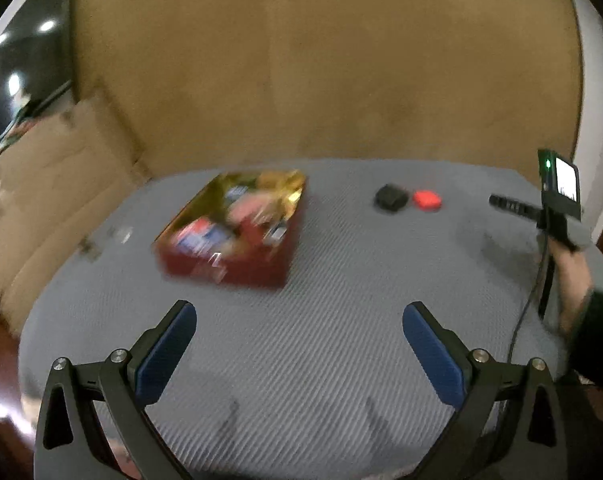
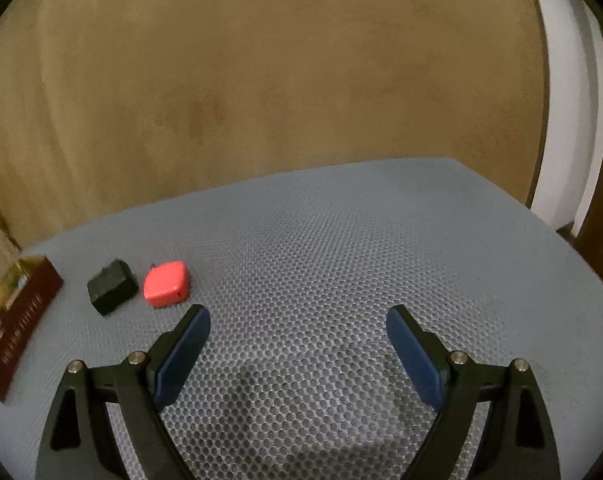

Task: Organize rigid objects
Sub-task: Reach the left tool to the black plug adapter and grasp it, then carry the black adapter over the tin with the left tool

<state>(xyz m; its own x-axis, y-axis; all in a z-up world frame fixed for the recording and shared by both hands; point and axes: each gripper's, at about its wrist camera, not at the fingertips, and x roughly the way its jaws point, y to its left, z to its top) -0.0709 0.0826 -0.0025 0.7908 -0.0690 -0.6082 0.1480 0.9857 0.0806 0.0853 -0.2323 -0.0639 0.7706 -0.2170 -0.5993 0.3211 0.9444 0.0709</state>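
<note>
A red box [image 1: 237, 236] with a gold inside, holding several small items, sits on the grey mat [image 1: 301, 360] ahead and left of my left gripper [image 1: 299, 314], which stands open and empty. A small black block [image 1: 389, 197] and a red block [image 1: 426, 200] lie side by side farther right. In the right wrist view the black block [image 2: 110, 287] and the red block [image 2: 166, 283] lie just left of my right gripper [image 2: 298, 318], open with nothing between its fingers. The red box [image 2: 17, 324] shows at the left edge. The right gripper's body [image 1: 557, 200] and a hand [image 1: 573, 280] appear at right.
The mat [image 2: 341, 260] covers a table against a tan wall [image 1: 321, 60]. Cardboard [image 1: 49, 184] leans at the left. A white door frame [image 2: 565, 120] stands at the right, and a cable [image 1: 529, 300] hangs from the right gripper. The left view is blurred.
</note>
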